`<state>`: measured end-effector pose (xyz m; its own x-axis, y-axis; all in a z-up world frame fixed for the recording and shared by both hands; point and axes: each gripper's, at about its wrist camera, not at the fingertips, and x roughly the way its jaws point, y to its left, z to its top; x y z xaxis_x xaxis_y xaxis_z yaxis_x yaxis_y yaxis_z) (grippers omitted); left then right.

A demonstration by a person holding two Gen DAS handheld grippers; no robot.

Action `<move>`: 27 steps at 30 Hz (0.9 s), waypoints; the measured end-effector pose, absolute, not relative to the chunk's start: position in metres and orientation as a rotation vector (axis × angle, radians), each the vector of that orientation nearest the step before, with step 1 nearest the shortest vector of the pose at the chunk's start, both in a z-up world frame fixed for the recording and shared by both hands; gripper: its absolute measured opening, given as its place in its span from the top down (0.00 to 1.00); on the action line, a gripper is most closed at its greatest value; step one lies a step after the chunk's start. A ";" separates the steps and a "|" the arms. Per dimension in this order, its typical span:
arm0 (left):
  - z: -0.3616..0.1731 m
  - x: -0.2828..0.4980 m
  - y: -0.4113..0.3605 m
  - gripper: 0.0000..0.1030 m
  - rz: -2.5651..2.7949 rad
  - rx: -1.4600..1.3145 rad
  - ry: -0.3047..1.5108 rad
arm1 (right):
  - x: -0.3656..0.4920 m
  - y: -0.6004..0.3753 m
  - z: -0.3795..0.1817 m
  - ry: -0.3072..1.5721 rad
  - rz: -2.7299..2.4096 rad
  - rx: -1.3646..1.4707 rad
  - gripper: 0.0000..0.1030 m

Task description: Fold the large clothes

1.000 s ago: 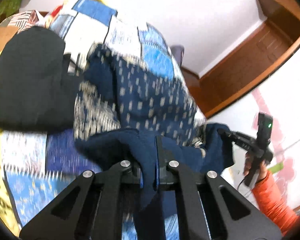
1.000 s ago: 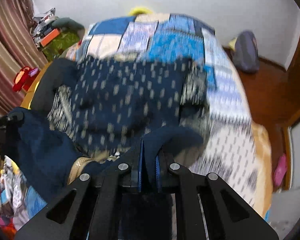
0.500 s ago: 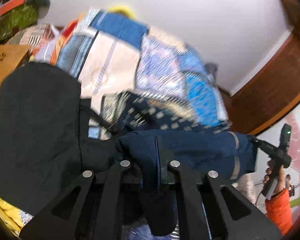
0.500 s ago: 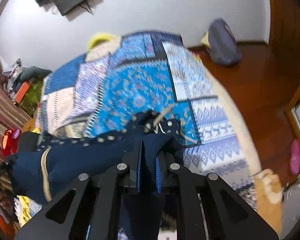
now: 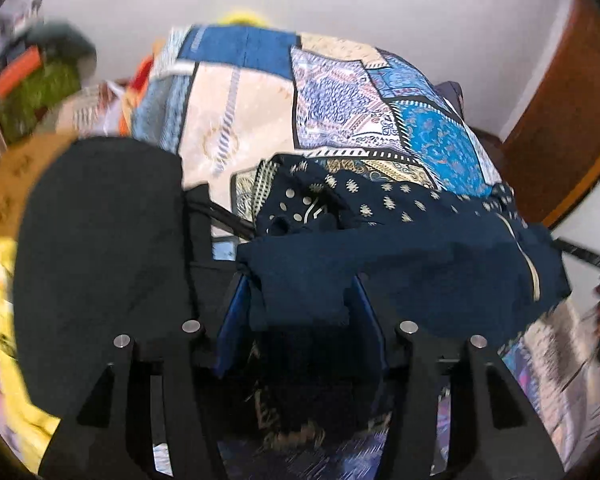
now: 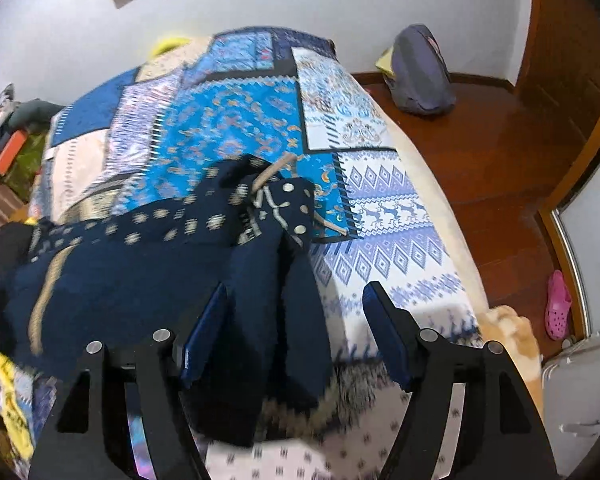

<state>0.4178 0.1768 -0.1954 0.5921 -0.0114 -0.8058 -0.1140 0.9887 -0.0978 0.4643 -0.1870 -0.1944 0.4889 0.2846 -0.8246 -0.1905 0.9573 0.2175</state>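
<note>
A large dark navy garment [image 5: 400,248] with a pale dotted print lies bunched across the near part of the patchwork bed; it also shows in the right wrist view [image 6: 148,264]. My left gripper [image 5: 298,280] stands open, jaws wide apart, with a fold of the navy cloth lying loose between them. My right gripper [image 6: 294,292] is open too, and a navy fold drapes between its jaws near the left blue pad [image 6: 204,332]. Neither grips the cloth.
A black garment [image 5: 100,248] lies to the left on the bed. The blue patchwork bedspread [image 6: 240,120] covers the bed. A grey backpack [image 6: 420,72] and a pink shoe [image 6: 558,310] sit on the wooden floor at right.
Both grippers were shut on the navy garment's edge and have opened, letting it go. The garment has dropped folded onto the bed.
</note>
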 end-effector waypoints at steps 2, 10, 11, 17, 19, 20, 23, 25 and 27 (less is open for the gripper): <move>-0.185 0.408 0.170 0.49 0.058 -0.118 0.911 | 0.453 -0.183 -0.184 0.987 0.308 0.092 0.35; -0.174 0.368 0.127 0.42 -0.073 -0.116 0.880 | 0.396 -0.128 -0.163 0.897 0.489 -0.023 0.35; -0.176 0.366 0.122 0.42 -0.085 -0.118 0.890 | 0.392 -0.121 -0.165 0.891 0.505 -0.038 0.35; -0.200 0.368 0.091 0.42 -0.085 -0.040 0.927 | 0.376 -0.066 -0.191 0.907 0.565 -0.206 0.35; -0.208 0.371 0.091 0.42 -0.074 -0.050 0.947 | 0.378 -0.054 -0.201 0.921 0.565 -0.260 0.35; -0.212 0.374 0.090 0.42 -0.064 -0.046 0.960 | 0.378 -0.051 -0.203 0.926 0.559 -0.274 0.35; -0.226 0.381 0.087 0.41 -0.037 0.008 0.990 | 0.382 -0.044 -0.212 0.938 0.525 -0.318 0.35; -0.233 0.384 0.086 0.38 -0.035 0.050 1.000 | 0.388 -0.043 -0.217 0.940 0.492 -0.327 0.35; -0.234 0.385 0.086 0.36 -0.026 0.067 0.996 | 0.392 -0.044 -0.215 0.944 0.495 -0.303 0.35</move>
